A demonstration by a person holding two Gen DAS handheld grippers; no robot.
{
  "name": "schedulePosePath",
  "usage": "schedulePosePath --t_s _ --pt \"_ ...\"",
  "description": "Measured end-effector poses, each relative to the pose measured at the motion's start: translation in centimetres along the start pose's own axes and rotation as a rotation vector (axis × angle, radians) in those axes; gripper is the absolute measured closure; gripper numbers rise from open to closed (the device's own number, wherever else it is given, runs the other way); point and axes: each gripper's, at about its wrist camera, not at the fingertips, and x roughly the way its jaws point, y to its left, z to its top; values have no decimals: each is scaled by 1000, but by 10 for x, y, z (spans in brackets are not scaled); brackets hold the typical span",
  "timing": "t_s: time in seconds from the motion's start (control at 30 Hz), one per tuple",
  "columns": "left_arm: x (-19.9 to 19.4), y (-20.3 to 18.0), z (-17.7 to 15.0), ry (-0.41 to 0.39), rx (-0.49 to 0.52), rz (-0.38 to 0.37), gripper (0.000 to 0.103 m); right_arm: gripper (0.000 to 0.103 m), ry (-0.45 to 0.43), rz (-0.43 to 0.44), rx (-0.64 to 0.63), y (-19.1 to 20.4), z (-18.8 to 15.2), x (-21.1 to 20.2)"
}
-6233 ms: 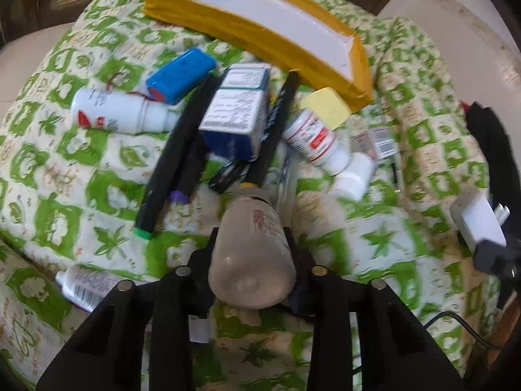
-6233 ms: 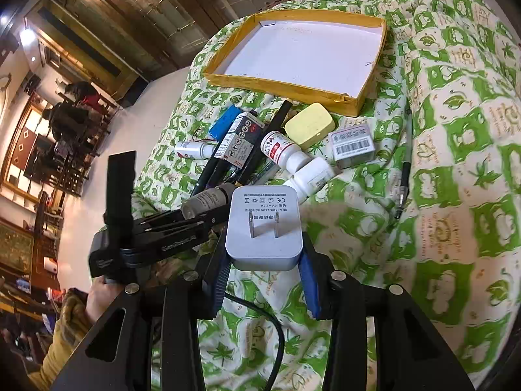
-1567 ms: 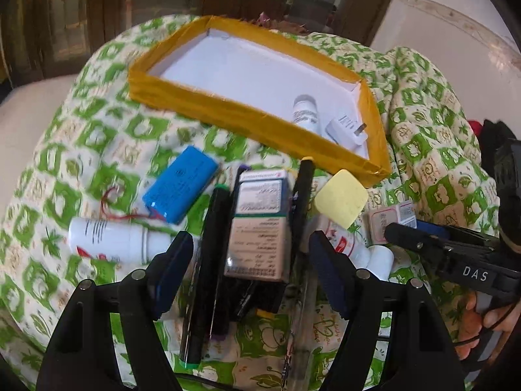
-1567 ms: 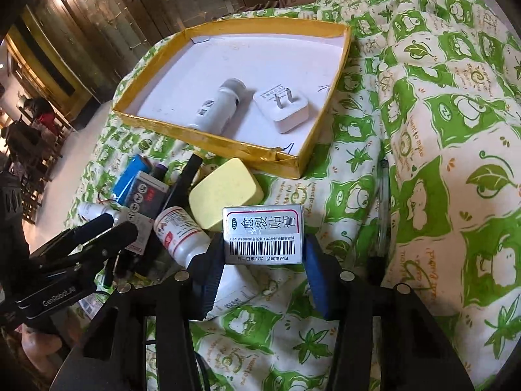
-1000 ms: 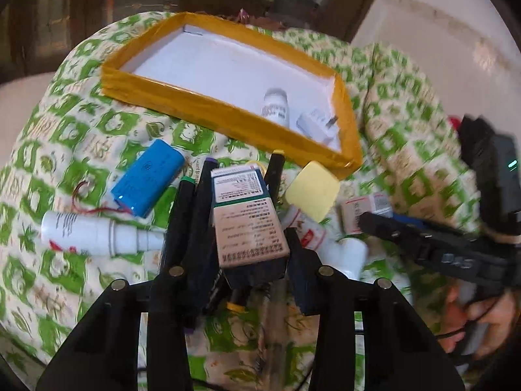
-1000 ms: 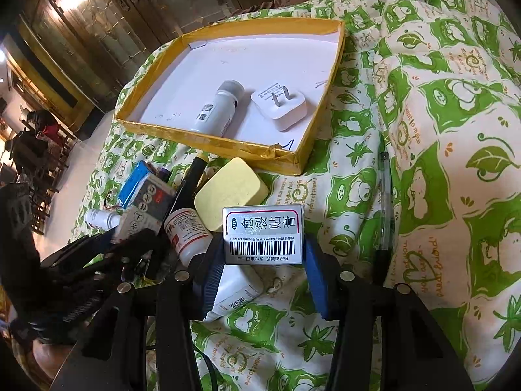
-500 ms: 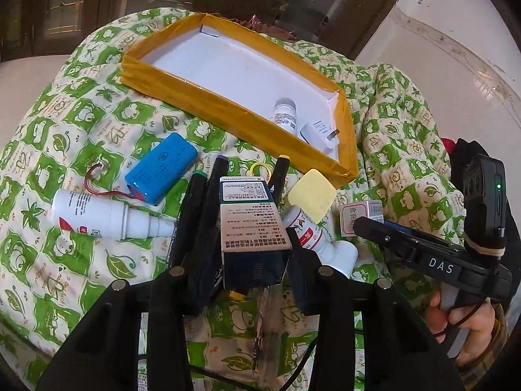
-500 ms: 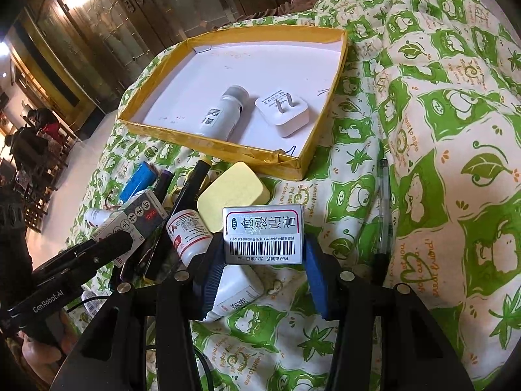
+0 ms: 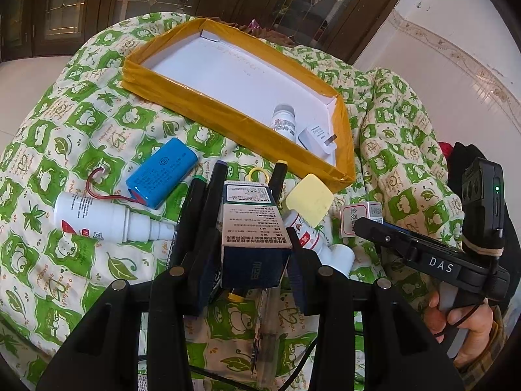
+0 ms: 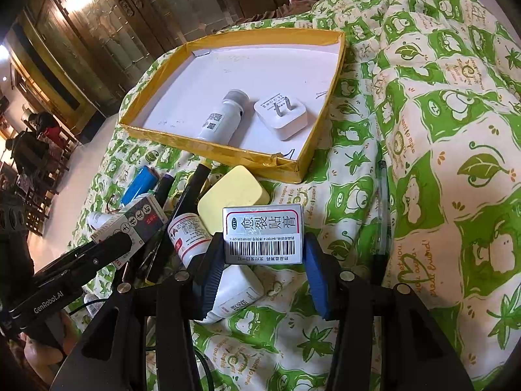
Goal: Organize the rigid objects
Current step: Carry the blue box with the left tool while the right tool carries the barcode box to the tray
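The left tool (image 9: 255,254) clamps a dark-blue medicine carton (image 9: 252,228) at six o'clock, its small print too fine to read. A moment ago that carton lay in the pile; now it is lifted. The right tool (image 10: 262,254), marked "DAS", still grips a small "OTC" barcode box (image 10: 263,234). The yellow tray (image 10: 211,151) holds a bottle (image 10: 224,115) and charger (image 10: 281,115) at twelve o'clock.

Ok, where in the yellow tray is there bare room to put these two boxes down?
The tray is bare from its far corner to the white bottle. Bottle and charger crowd the near right corner.
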Motion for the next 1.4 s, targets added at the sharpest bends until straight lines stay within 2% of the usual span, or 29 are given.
schedulePosePath --t_s 0.4,0.87,1.4 --pt "-7 -4 2 -29 6 -14 66 60 -42 26 -6 7 -1 -15" --pt "-21 1 9 -78 -44 -66 69 60 -67 35 48 3 6 -23" --pt "-20 4 46 -98 -85 -94 69 60 -94 54 65 16 23 -25"
